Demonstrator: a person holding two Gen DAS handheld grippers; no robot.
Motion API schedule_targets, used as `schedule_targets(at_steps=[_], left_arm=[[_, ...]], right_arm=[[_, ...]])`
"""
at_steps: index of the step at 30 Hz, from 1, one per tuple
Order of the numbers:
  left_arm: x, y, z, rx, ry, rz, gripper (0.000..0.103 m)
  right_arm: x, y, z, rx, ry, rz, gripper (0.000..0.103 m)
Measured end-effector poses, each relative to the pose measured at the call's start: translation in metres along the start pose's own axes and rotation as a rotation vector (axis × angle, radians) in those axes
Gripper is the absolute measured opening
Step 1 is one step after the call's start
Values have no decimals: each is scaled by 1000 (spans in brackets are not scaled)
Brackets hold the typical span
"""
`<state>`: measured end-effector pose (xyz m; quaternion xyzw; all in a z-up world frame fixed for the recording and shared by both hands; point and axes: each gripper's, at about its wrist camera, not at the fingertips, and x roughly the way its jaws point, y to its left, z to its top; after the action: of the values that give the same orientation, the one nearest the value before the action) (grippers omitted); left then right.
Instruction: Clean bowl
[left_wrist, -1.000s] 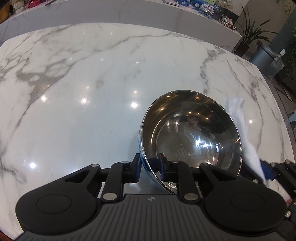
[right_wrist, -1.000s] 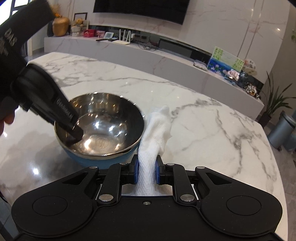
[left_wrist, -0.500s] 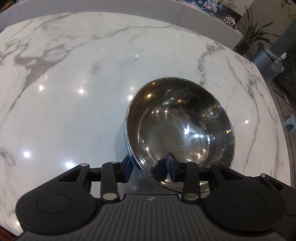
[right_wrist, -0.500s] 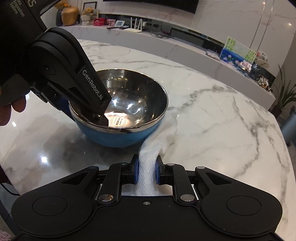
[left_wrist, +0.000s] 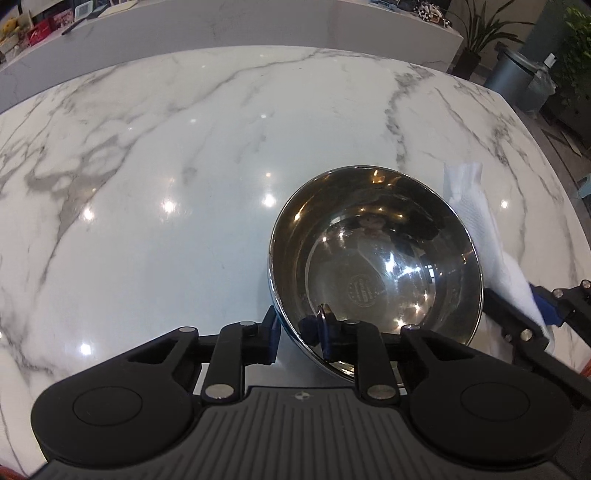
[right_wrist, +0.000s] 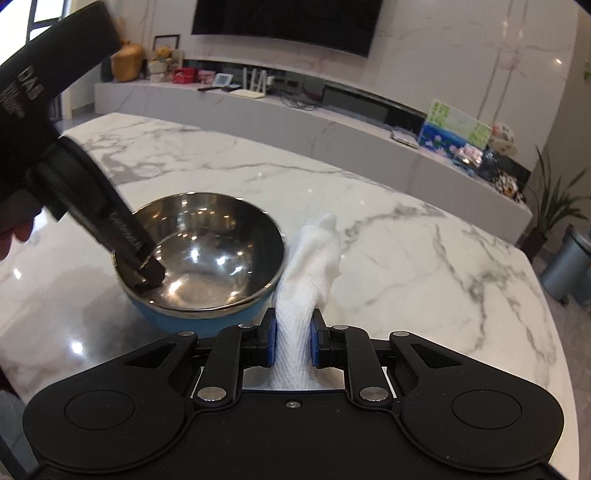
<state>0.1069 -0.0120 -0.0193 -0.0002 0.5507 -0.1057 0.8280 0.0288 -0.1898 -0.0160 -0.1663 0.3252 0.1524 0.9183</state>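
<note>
A steel bowl (left_wrist: 376, 258) with a blue outside (right_wrist: 207, 251) sits on the white marble table (left_wrist: 184, 184). My left gripper (left_wrist: 299, 332) straddles its near rim, one finger outside and one inside. Its jaws are closing and the pads press on the wall. The right wrist view shows that gripper (right_wrist: 146, 275) clamped on the bowl's left rim. My right gripper (right_wrist: 293, 339) is shut on a white paper towel (right_wrist: 314, 266), which stands up just right of the bowl. From the left wrist view the towel (left_wrist: 476, 221) lies along the bowl's right side, with the right gripper (left_wrist: 543, 306) behind it.
A person's fingers (right_wrist: 11, 236) hold the left tool at the frame's edge. A long marble counter (right_wrist: 332, 122) with small items runs behind the table. A grey bin (right_wrist: 569, 266) and a plant (right_wrist: 550, 206) stand past the table's right edge.
Half a second ago the left jaws stood wider and the bowl was tipped and nearer the right gripper. Now the jaws are narrower on the rim and the bowl sits level again. The towel stays gripped.
</note>
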Motion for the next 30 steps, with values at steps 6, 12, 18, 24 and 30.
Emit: schedule_targets(at_steps=[6, 12, 18, 24, 30], left_arm=[[0, 1, 0, 5, -8, -8, 20], [5, 8, -4, -132, 22, -67, 28], [8, 8, -8, -184, 27, -101, 34], [4, 4, -8, -97, -2, -68, 29], [1, -1, -3, 22, 15, -69, 26]], right_arm=[[7, 11, -8, -3, 57, 46, 15], [11, 20, -17, -10, 107, 78, 15], [10, 14, -15, 7, 99, 46, 15], [1, -1, -9, 31, 47, -8, 15], [-5, -11, 0, 13, -17, -10, 15]])
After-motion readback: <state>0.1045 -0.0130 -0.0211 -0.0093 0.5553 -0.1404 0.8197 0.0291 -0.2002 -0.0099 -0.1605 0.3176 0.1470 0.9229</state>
